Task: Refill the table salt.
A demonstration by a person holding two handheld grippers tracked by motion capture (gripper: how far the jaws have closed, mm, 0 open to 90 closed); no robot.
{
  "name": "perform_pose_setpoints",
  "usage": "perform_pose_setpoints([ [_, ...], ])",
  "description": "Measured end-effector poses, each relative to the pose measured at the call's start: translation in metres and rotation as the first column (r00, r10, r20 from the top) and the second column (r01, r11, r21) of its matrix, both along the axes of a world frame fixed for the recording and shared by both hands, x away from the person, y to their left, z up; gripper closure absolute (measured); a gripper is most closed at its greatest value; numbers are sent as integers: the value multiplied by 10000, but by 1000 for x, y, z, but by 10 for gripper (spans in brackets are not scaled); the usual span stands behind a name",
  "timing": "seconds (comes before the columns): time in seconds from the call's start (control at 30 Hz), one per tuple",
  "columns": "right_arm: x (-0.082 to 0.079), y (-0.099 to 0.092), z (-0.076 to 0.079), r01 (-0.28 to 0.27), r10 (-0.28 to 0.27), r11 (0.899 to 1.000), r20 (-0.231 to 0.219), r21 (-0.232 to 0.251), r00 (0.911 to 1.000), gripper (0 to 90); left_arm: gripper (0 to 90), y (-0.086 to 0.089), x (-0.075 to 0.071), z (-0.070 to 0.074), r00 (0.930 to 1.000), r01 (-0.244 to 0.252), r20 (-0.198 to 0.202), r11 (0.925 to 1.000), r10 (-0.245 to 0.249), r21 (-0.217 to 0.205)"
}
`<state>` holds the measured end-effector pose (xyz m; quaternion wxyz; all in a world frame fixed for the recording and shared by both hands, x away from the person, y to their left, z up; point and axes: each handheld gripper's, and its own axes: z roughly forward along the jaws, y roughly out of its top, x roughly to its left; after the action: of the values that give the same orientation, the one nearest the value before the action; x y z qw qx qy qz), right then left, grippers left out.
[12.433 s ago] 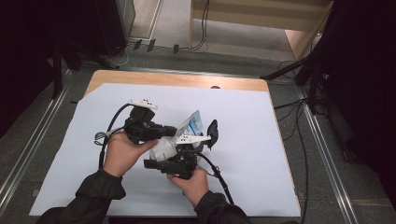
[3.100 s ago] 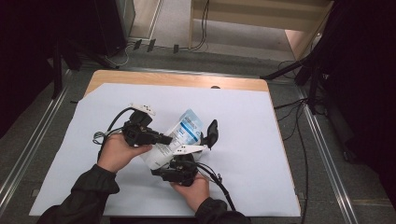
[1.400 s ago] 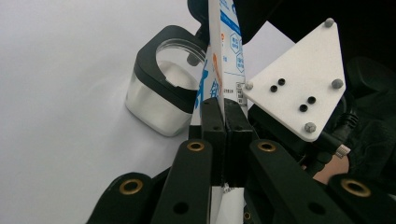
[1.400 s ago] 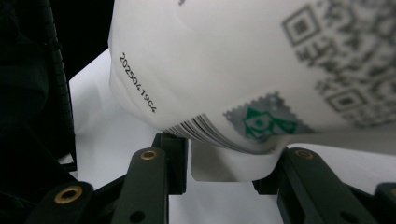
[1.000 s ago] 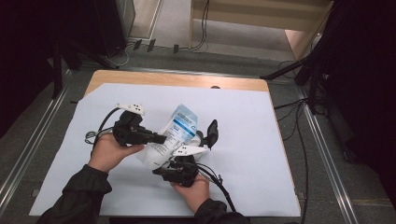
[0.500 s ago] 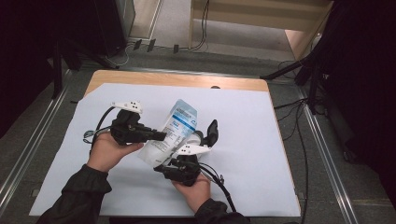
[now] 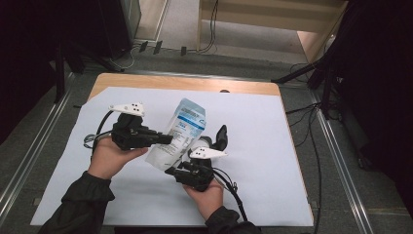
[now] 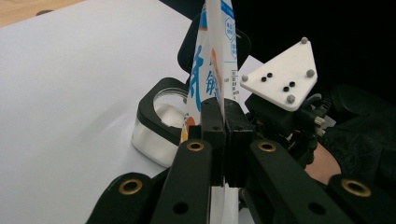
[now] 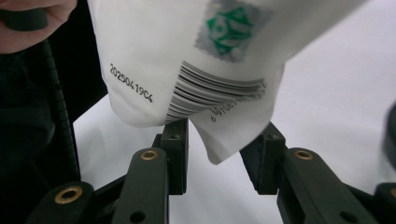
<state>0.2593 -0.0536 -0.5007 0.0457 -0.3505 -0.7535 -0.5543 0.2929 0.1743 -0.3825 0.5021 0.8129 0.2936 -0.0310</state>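
Left claw (image 8: 219,135) clamps pouch (image 7: 178,134); right claw (image 9: 219,154) parted around corner; white-covered table (image 7: 272,136), dark room.

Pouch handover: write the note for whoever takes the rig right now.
Left gripper: shut on the pouch, clamping its side edge and holding it above the white sheet.
Right gripper: jaws apart around the pouch's bottom corner, not pressing it.
Glass container with a black lid stands on the sheet beside the right gripper.
Done: pouch lifted.
Left: probably close the right gripper on the bottom, then deal with the container.
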Motion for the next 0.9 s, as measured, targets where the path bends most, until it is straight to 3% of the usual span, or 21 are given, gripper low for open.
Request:
perform_pose_setpoints([
  [0.23, 2, -3, 2, 65, -64, 10000, -69, 57, 10000, 657, 900, 3, -2, 2, 10000, -27, 17, 10000, 27, -82],
  [0.43, 3, -3, 2, 67, -67, 10000, -130, -6, 9999, 659, 900, 1, -2, 1, 9998, -156, 102, 9998, 155, 87],
  [0.9, 8, -8, 5, 340, -335, 9992, -257, 211, 9991, 659, 900, 9, -2, 3, 9995, -291, 103, 9995, 292, -94],
])
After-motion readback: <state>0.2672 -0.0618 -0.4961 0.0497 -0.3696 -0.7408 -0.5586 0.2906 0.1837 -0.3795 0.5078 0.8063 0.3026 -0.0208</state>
